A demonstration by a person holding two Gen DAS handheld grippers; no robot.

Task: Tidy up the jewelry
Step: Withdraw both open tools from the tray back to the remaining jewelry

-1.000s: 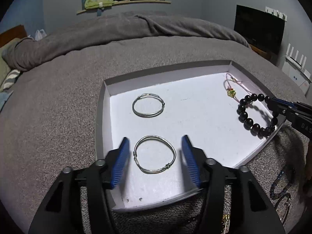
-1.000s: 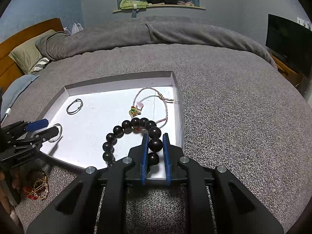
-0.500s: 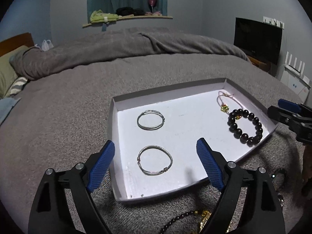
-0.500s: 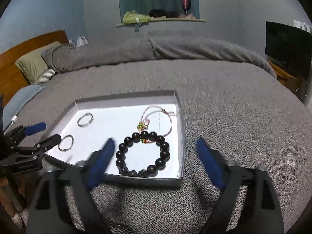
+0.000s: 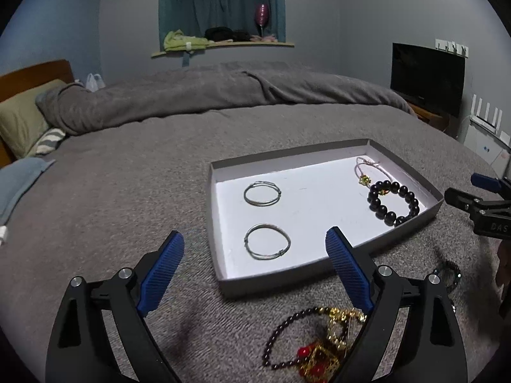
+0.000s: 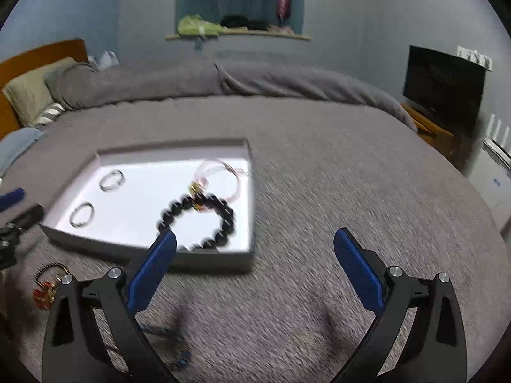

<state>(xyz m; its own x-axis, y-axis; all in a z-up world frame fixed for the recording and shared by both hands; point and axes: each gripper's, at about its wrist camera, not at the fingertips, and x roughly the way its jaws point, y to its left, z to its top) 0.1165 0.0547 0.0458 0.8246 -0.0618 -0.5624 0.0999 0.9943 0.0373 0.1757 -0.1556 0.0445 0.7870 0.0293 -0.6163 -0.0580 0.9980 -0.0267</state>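
While gaping wide and holding nothing, left gripper point(image 5: 254, 258) and right gripper point(image 6: 255, 255) both hovering just short of tray point(image 5: 322, 148), black bead bracelet point(image 5: 392, 202) inside.

Red-and-gold bracelet point(image 5: 322, 348) partly behind left claw point(image 5: 255, 265), cut off below.

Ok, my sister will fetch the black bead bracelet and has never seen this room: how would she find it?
On the grey bed lies a shallow white tray. The black bead bracelet lies inside it at the right end, near corner, beside a thin pink cord bracelet. It is the only ring of big glossy black beads; the two bangles at the other end are plain silver wire.
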